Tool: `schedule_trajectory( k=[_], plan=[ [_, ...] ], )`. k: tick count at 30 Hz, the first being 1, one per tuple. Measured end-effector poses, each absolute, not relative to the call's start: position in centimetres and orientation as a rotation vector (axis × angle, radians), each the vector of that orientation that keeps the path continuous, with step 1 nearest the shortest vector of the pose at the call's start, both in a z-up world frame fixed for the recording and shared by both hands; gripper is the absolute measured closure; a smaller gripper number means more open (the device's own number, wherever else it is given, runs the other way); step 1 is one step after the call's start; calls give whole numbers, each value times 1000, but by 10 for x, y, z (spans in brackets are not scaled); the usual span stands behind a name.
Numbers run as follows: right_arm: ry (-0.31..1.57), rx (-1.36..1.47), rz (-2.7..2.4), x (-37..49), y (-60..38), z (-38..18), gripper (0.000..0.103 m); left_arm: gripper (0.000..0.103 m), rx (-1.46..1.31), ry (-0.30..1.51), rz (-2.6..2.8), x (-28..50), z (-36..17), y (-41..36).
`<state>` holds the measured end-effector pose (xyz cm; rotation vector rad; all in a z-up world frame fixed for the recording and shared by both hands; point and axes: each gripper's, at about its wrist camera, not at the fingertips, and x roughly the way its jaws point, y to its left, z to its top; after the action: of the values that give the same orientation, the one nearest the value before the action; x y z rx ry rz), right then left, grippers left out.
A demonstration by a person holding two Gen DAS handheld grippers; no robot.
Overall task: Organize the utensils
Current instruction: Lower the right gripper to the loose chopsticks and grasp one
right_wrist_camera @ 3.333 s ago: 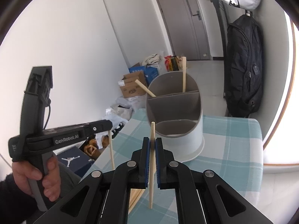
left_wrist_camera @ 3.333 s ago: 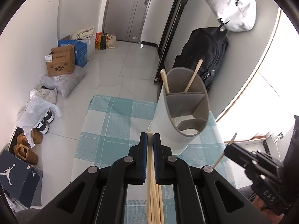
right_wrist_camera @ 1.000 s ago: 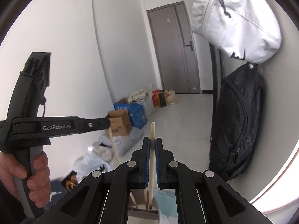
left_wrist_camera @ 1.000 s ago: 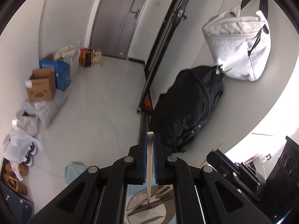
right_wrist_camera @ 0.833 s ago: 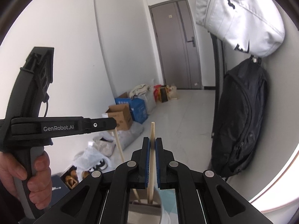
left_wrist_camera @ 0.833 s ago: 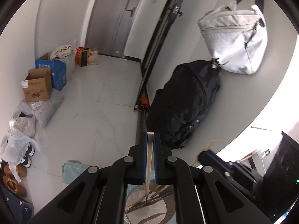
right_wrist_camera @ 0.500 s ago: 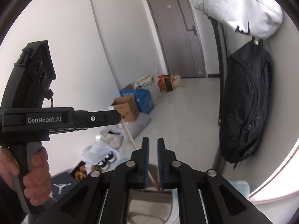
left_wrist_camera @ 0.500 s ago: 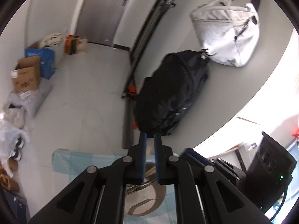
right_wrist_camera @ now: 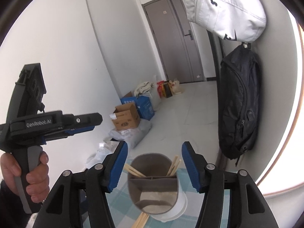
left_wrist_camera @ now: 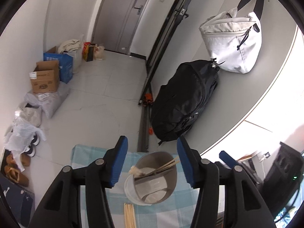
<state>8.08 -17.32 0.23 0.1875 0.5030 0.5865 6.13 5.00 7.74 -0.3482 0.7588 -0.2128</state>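
Below both pairs of blue-padded jaws, low in the centre of each wrist view, stands the grey utensil holder on a table with a blue-and-white checked cloth. The left gripper and the right gripper are both spreading their jaws, and nothing is pinched between the pads of either; each frames the holder's mouth from above.

Chopsticks already dropped in lean inside the rear compartment, some tips tilted toward the left rim, some toward the right. The front compartments look empty.

More work remains: a bundle of loose chopsticks lies flat on the cloth, touching or just beside the holder's base, at the very bottom of the frame. In the left wrist view their long axis runs straight up the picture, toward the holder, in line with the left gripper's pointing direction. In the right wrist view the same bundle slants from lower left to upper right.

The bundle sits nearer the viewer than the holder and beneath both grippers, slightly left of centre, so the left one seems marginally better placed. Reaching it likely means drawing back and dipping down. The person's hand gripping the left tool shows at the left edge of the right wrist view.
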Motion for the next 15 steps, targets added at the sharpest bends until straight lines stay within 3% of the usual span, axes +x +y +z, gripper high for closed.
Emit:
schedule_trajectory(
  k=[3,15],
  plan=[
    [484,179,578,68,-174,7,34,47,-369,748,-206,50,77,55],
    [468,169,578,28,-177,6,28,45,-267,736,-141,12,72,42]
  ],
)
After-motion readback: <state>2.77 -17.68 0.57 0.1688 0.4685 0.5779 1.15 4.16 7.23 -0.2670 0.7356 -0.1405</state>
